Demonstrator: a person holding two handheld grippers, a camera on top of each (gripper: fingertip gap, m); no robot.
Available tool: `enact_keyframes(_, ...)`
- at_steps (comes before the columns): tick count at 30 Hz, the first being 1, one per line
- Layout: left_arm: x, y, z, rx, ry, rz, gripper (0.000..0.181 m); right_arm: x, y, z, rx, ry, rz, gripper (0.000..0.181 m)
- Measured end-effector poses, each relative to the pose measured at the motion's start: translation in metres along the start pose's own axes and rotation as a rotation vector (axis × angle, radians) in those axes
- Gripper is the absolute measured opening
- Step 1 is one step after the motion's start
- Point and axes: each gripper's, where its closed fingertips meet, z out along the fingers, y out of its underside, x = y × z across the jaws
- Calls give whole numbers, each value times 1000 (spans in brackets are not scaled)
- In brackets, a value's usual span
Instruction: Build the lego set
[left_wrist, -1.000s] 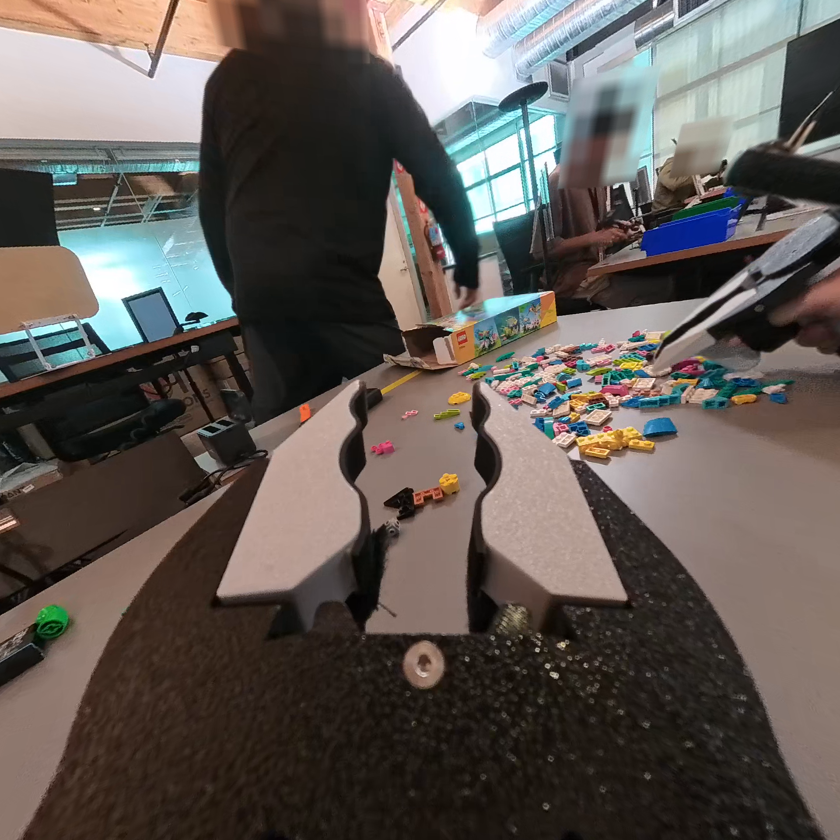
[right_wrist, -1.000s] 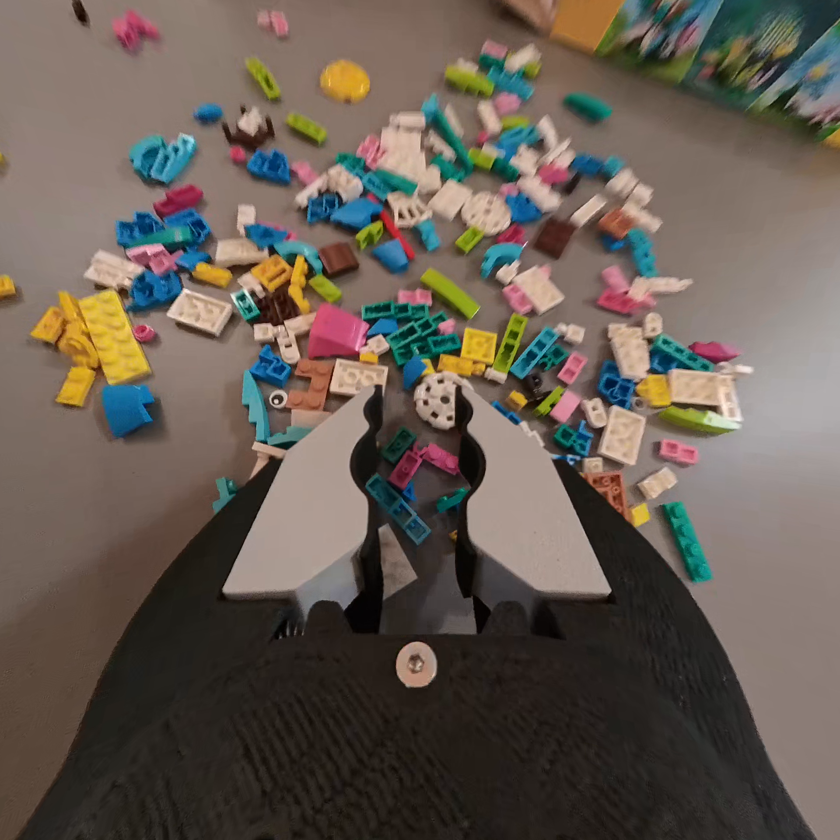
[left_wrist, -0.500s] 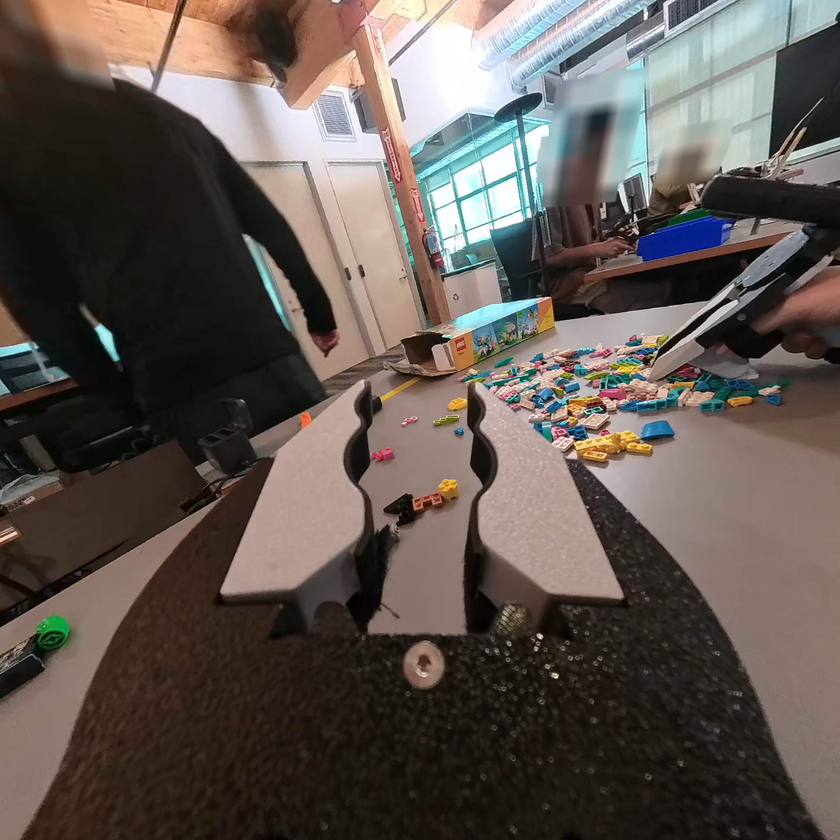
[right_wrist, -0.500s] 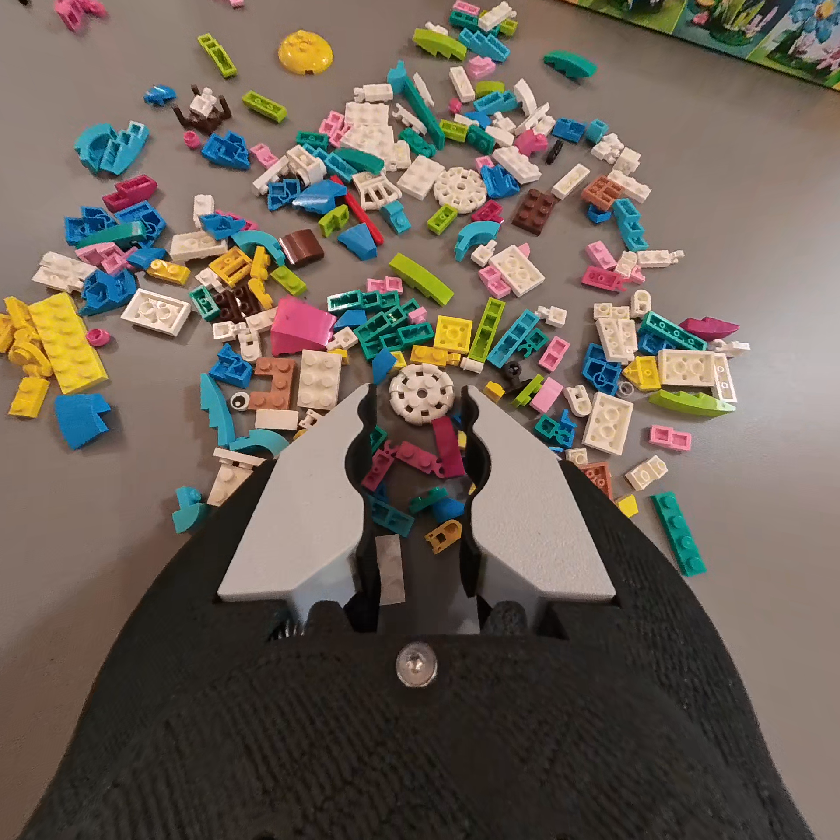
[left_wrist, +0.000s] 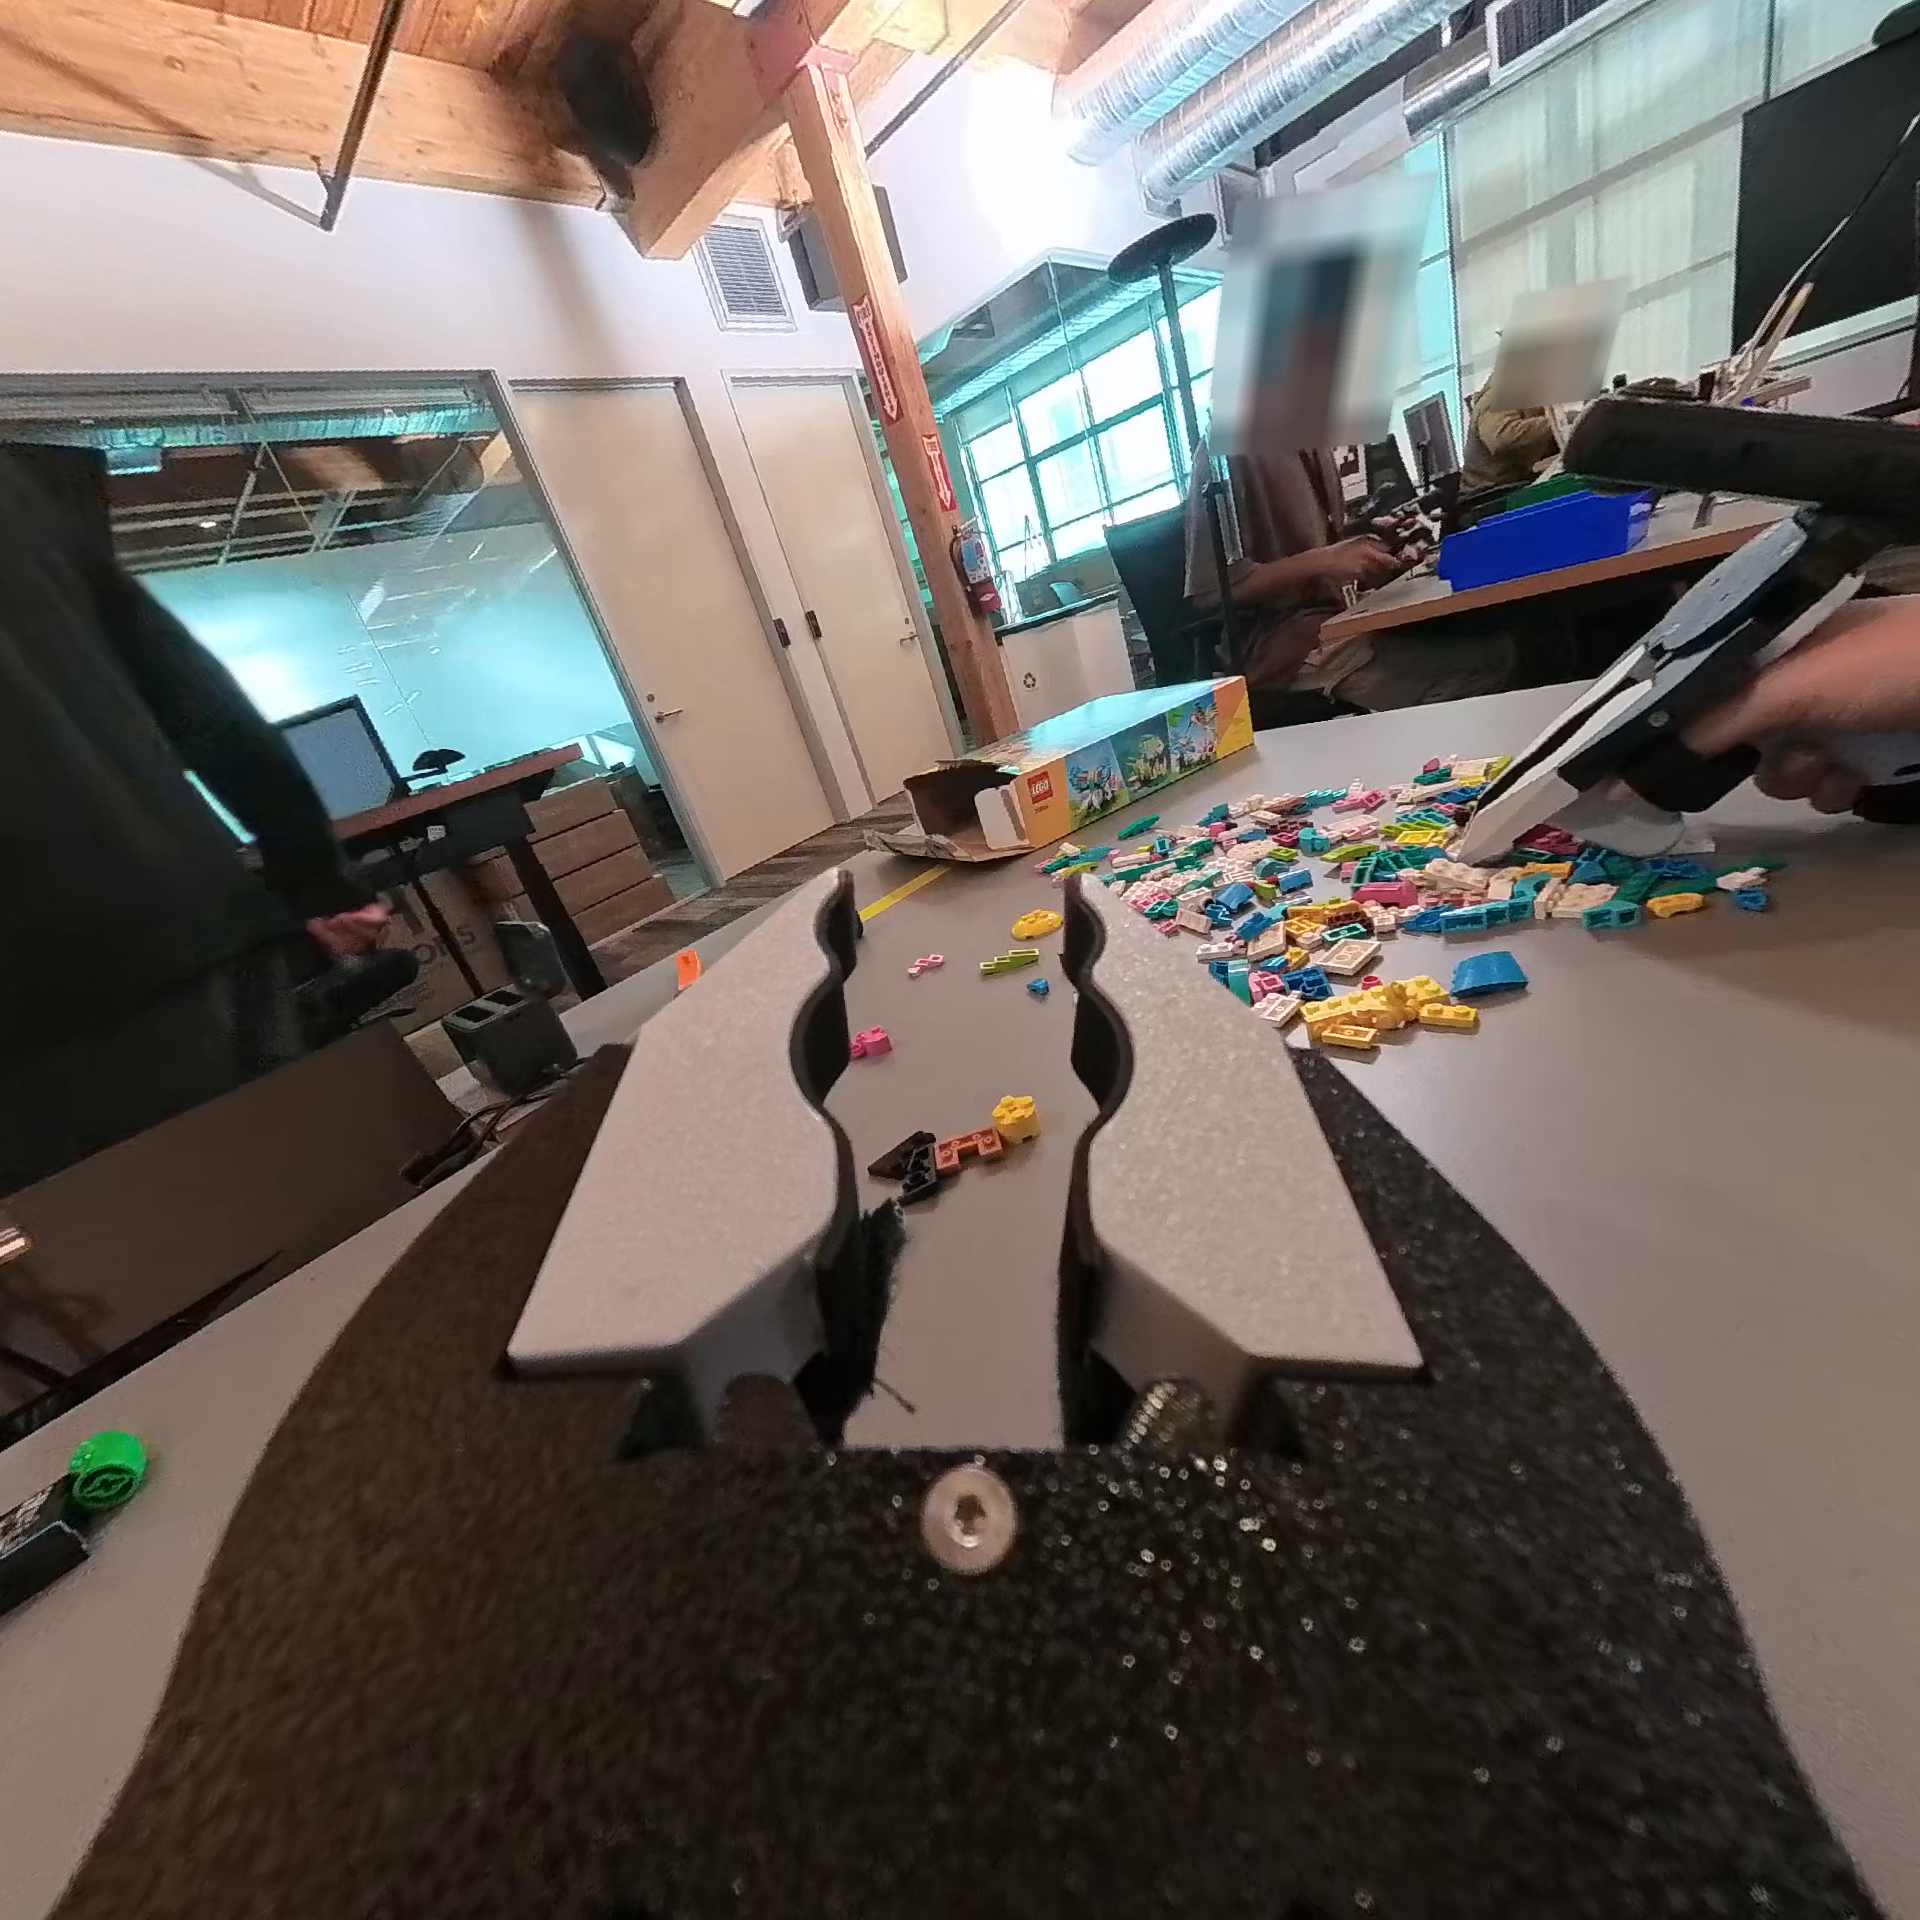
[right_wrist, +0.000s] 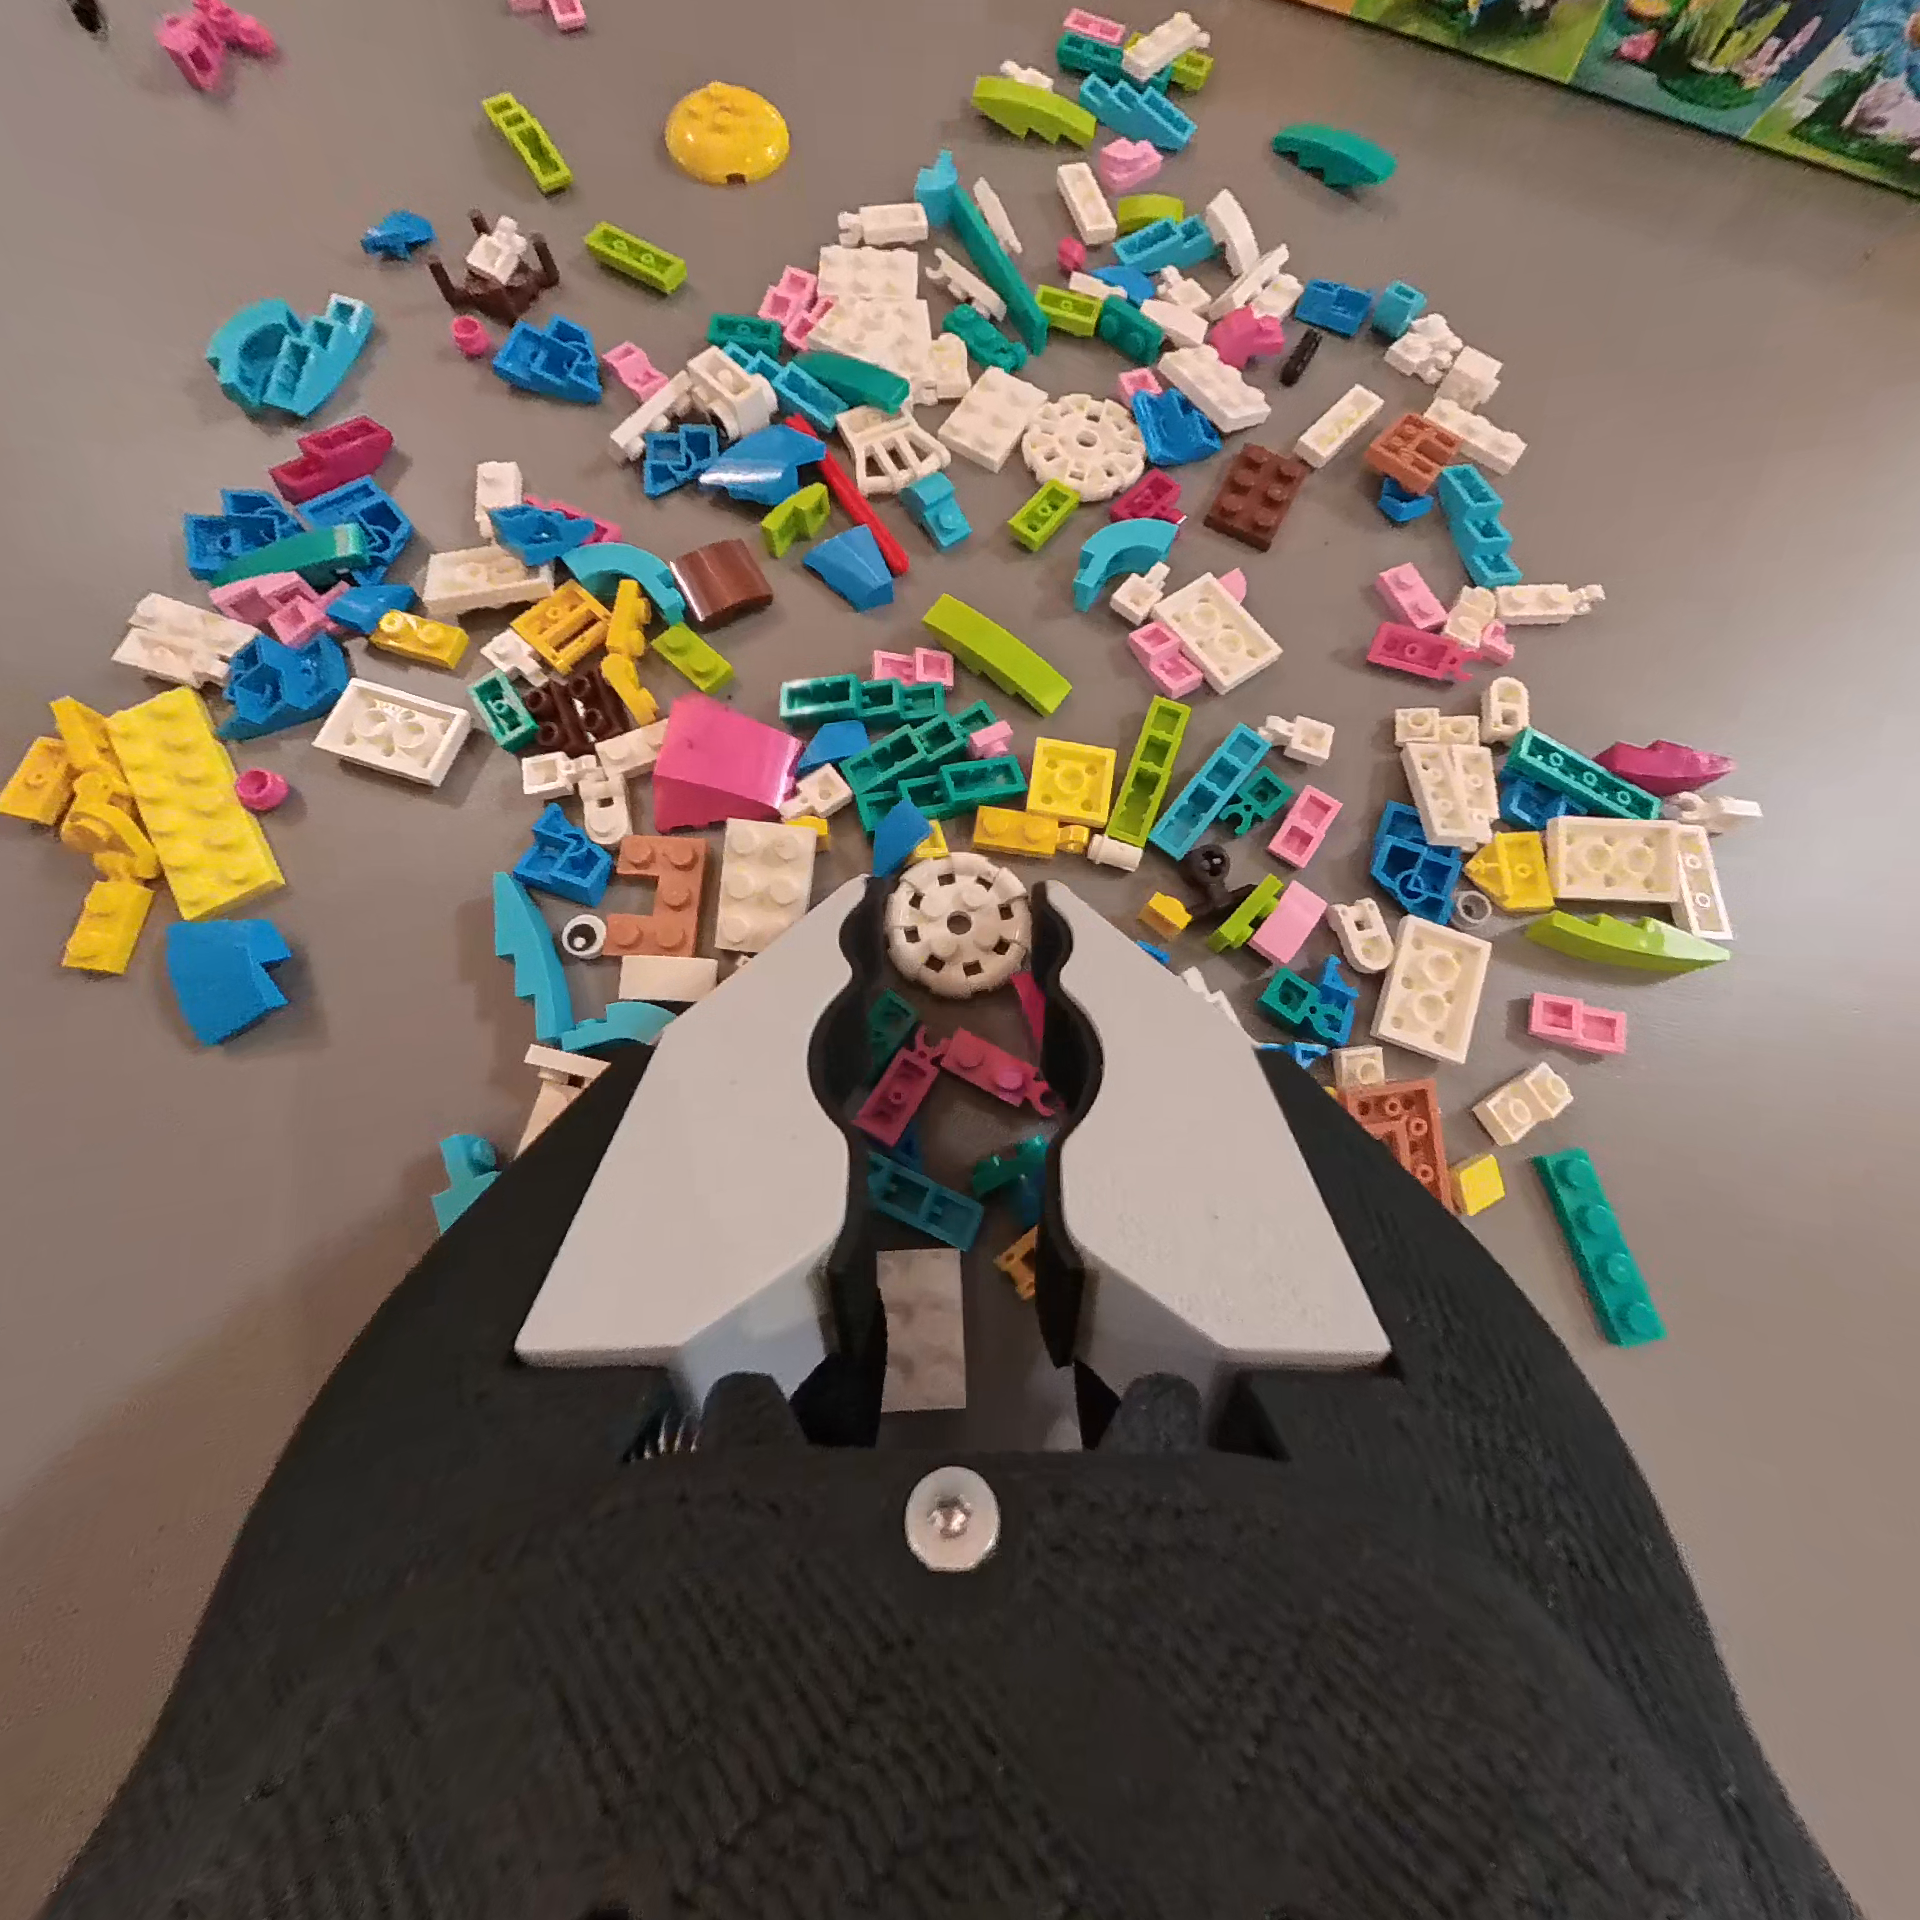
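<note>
A pile of loose Lego pieces (right_wrist: 935, 644) in many colours lies on the grey table (right_wrist: 208, 1195). My right gripper (right_wrist: 954, 896) is down in the near edge of the pile. Its tips are closed around a white round plate with holes (right_wrist: 958, 920), which touches both pads and rests on the table. Pink and teal pieces (right_wrist: 935, 1070) lie between its fingers farther back. My left gripper (left_wrist: 958, 894) is open and empty, low over the table to the left of the pile (left_wrist: 1351, 904). A black, an orange and a yellow piece (left_wrist: 956, 1143) lie between its fingers.
The opened Lego box (left_wrist: 1101, 769) lies at the far side of the pile. A second white round plate (right_wrist: 1083, 449) sits deeper in the pile. A green cap (left_wrist: 104, 1470) lies at the table's left edge. A person in black (left_wrist: 125, 831) stands left of the table. Tip to tip, the grippers are about 35 cm apart. To reach the green cap (left_wrist: 104, 1470) in a straight line is about 35 cm for my left fingers, about 55 cm for my right.
My right gripper moved forward onto the white round plate and its jaws narrowed around it. My left gripper barely moved. The person in black walked off to the left.
</note>
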Motion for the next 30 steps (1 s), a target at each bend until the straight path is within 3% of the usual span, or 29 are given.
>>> enact_keyframes(4, 1, 0, 0, -1, 3, -1, 37, -1, -1, -1, -1, 21, -76, 26)
enact_keyframes(10, 1, 1, 0, -1, 9, -8, 36, 0, -42, -21, 139, 335, -595, 26)
enact_keyframes(12, 1, 1, 1, 1, 11, -14, 36, -11, -55, -26, 208, 363, -681, 26)
enact_keyframes(17, 0, 1, 1, 0, 12, -24, 36, -19, -73, -37, 316, 421, -742, 26)
enact_keyframes(30, -1, 4, 1, -4, 13, -32, 34, -13, -79, -44, 374, 469, -706, 26)
